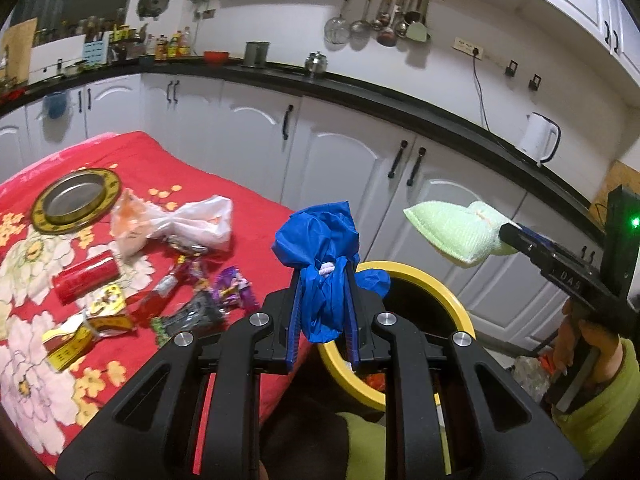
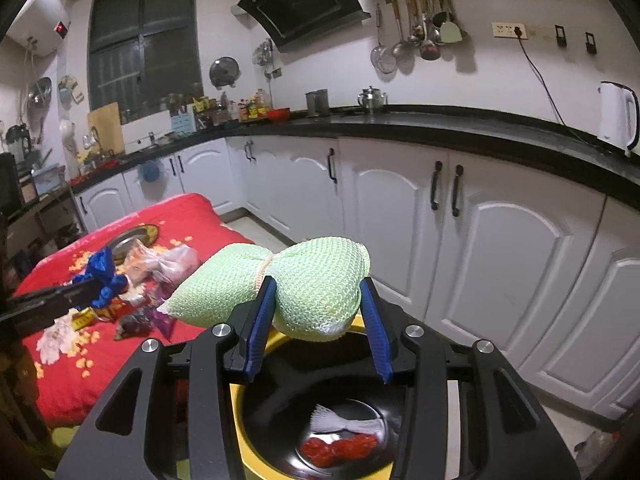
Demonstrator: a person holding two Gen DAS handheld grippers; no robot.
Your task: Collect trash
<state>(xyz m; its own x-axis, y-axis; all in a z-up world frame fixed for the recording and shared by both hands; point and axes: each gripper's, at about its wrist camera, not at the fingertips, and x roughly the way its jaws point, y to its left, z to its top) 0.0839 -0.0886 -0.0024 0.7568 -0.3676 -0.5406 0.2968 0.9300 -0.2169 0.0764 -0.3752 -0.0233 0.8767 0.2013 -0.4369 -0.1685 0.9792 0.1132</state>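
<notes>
A crumpled blue bag (image 1: pixel 320 276) is clamped in the left gripper (image 1: pixel 323 312) above the yellow-rimmed bin (image 1: pixel 440 292). The right gripper (image 2: pixel 318 312) grasps a green mesh sponge (image 2: pixel 296 292) over the same bin; its fingers hide part of the rim. Red and white scraps (image 2: pixel 344 436) inside are blurred.

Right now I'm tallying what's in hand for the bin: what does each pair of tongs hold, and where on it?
Left tongs: crumpled blue plastic bag, pinched at its lower bunched part. Right tongs: green mesh sponge, clamped across its right half.
</notes>
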